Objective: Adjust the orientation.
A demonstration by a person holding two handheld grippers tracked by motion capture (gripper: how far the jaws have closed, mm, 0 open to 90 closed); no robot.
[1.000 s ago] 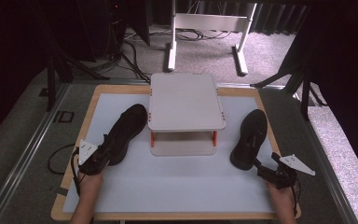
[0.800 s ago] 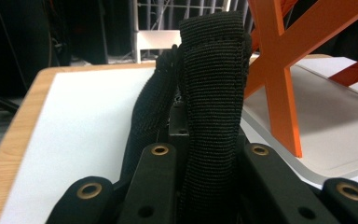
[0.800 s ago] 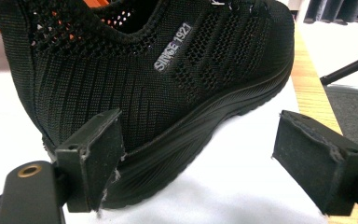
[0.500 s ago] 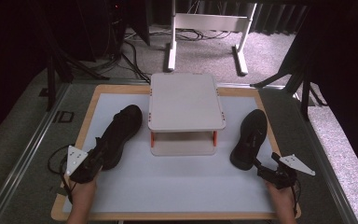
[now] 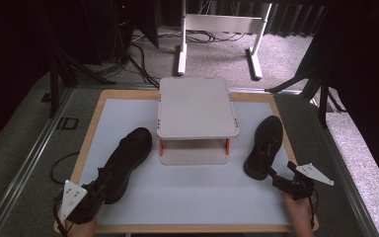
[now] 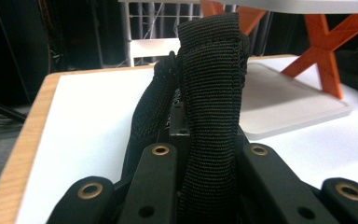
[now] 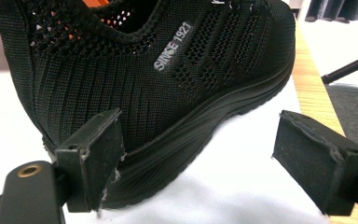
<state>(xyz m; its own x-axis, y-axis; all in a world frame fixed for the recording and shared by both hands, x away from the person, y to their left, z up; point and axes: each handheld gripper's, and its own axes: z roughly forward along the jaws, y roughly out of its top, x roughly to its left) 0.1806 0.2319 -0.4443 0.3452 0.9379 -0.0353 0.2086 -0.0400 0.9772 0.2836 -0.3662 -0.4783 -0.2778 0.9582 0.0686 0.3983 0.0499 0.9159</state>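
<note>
At 7 o'clock on the table (image 5: 187,197), the left gripper (image 5: 96,190) is clamping its jaws on the heel tab (image 6: 212,93) of the left shoe (image 5: 126,163), which is lying toe toward 1 o'clock. At 4 o'clock, the right gripper (image 5: 279,178) is holding its jaws spread wide at the heel of the right shoe (image 5: 264,145), grasping nothing. Farther back, at 12 o'clock, a two-tier white rack (image 5: 196,106) with orange posts is standing between the shoes.

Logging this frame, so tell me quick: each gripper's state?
Left gripper: shut on the left shoe.
Right gripper: open, beside the right shoe.
</note>
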